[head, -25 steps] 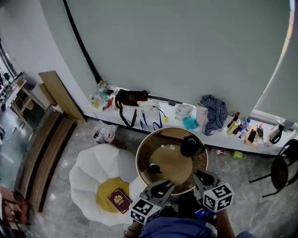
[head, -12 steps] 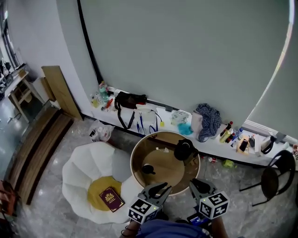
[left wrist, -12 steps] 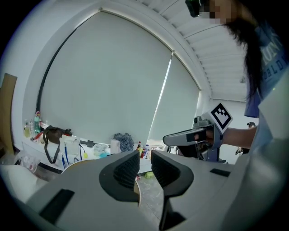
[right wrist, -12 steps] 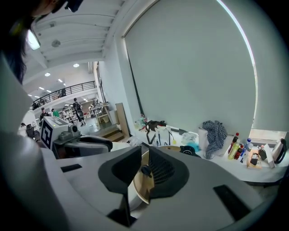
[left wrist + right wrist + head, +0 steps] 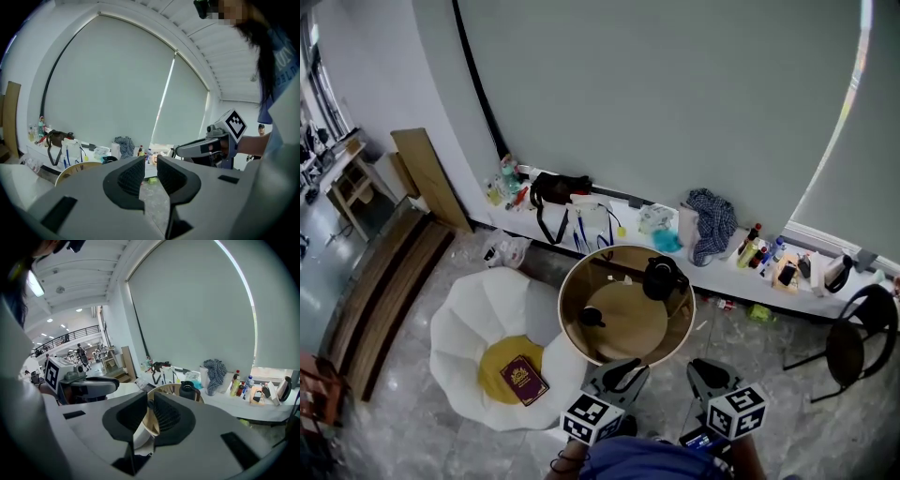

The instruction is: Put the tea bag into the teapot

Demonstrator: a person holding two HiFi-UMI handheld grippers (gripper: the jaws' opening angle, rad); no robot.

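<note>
Teapot (image 5: 661, 278) — farther off than before

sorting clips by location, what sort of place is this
Probably a lounge corner of a big open workspace: a round table with a teapot, a white chair beside it, and a long wall ledge cluttered with bottles and bags.

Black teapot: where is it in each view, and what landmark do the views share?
Head view: black teapot on the round table's far right side, near centre.
Left gripper view: black teapot small, left of centre, just above the jaws.
Right gripper view: black teapot right of centre, beyond the jaws.
Shared landmark: the checked cloth behind the table.
</note>
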